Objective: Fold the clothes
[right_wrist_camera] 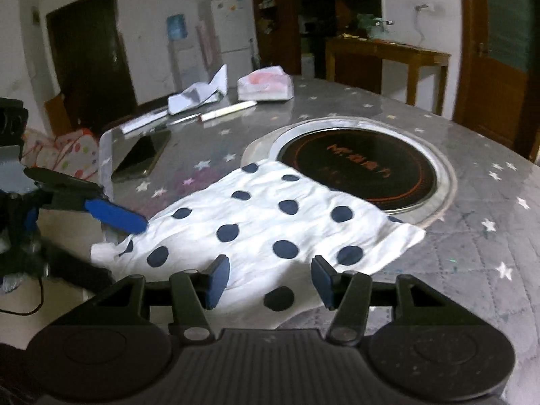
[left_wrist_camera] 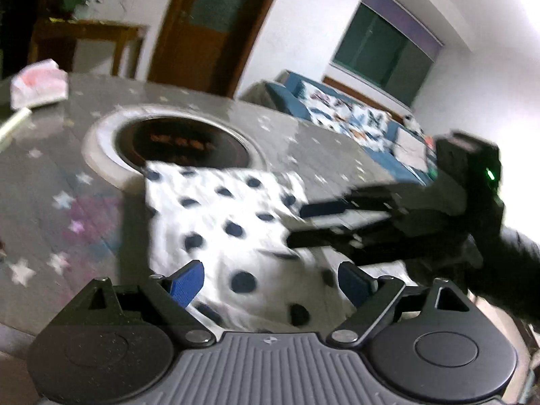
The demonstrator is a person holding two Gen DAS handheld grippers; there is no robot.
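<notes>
A white cloth with navy dots (right_wrist_camera: 270,222) lies folded and fairly flat on the grey star-patterned table (right_wrist_camera: 472,236). Its far edge overlaps the round hob's rim. My right gripper (right_wrist_camera: 270,280) hovers open over the cloth's near edge, with fabric below the gap and no pad pressing on it. My left gripper (right_wrist_camera: 128,249) stands wide open at the cloth's left corner, its blue upper finger (right_wrist_camera: 114,216) just over the fabric. In the left wrist view the cloth (left_wrist_camera: 219,229) runs between the left gripper's (left_wrist_camera: 270,283) spread fingers. The right gripper (left_wrist_camera: 307,224) reaches in from the right there.
A round black hob (right_wrist_camera: 357,172) is sunk into the table's middle. A dark phone (right_wrist_camera: 141,158), a pen (right_wrist_camera: 226,111), crumpled paper (right_wrist_camera: 195,98) and a tissue pack (right_wrist_camera: 265,86) lie at the far left. A wooden side table (right_wrist_camera: 388,54) stands behind.
</notes>
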